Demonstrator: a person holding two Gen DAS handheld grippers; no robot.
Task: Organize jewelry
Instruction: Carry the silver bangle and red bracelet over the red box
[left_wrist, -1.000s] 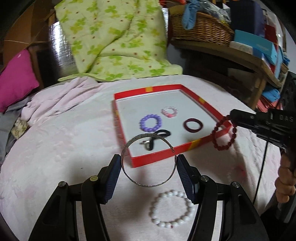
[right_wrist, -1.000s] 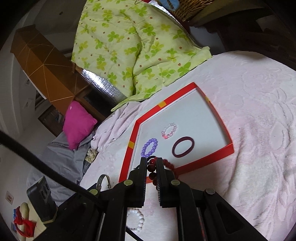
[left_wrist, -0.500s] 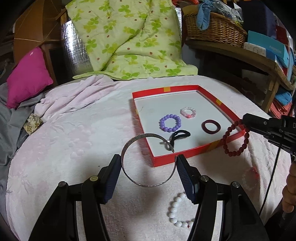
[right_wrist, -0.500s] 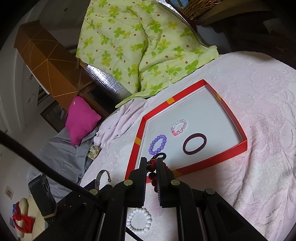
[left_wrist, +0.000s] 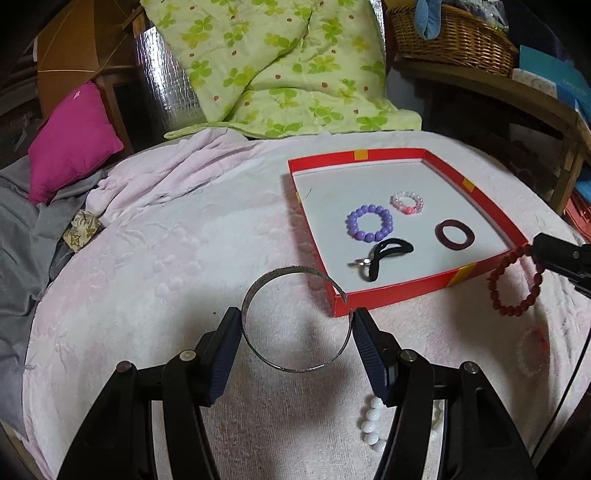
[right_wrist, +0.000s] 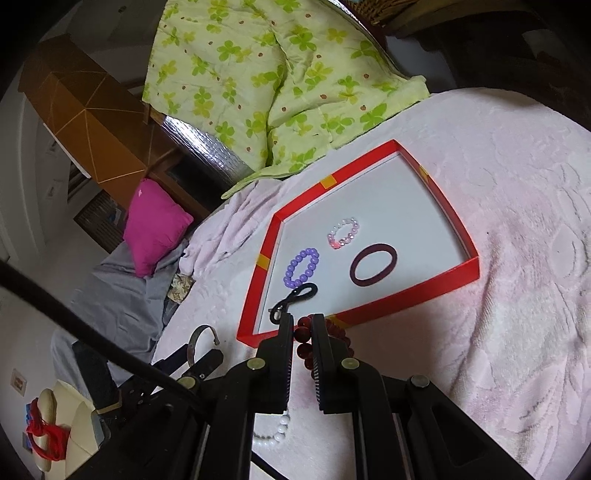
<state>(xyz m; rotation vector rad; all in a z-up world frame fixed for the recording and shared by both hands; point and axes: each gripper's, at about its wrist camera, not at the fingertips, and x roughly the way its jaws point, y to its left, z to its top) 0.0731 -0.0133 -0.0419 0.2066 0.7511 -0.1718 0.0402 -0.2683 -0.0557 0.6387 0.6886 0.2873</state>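
Silver bangle (left_wrist: 295, 319) clamped in left gripper (left_wrist: 297, 328), red bead bracelet (left_wrist: 515, 282) pinched in right gripper (right_wrist: 300, 334); both likely go next over the red tray (left_wrist: 399, 293) wall.

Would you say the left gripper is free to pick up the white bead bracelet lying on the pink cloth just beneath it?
Probably not yet: the left gripper is shut on the open silver metal bangle, so its jaws are occupied. The white bead bracelet lies unobstructed on the pink cloth below.
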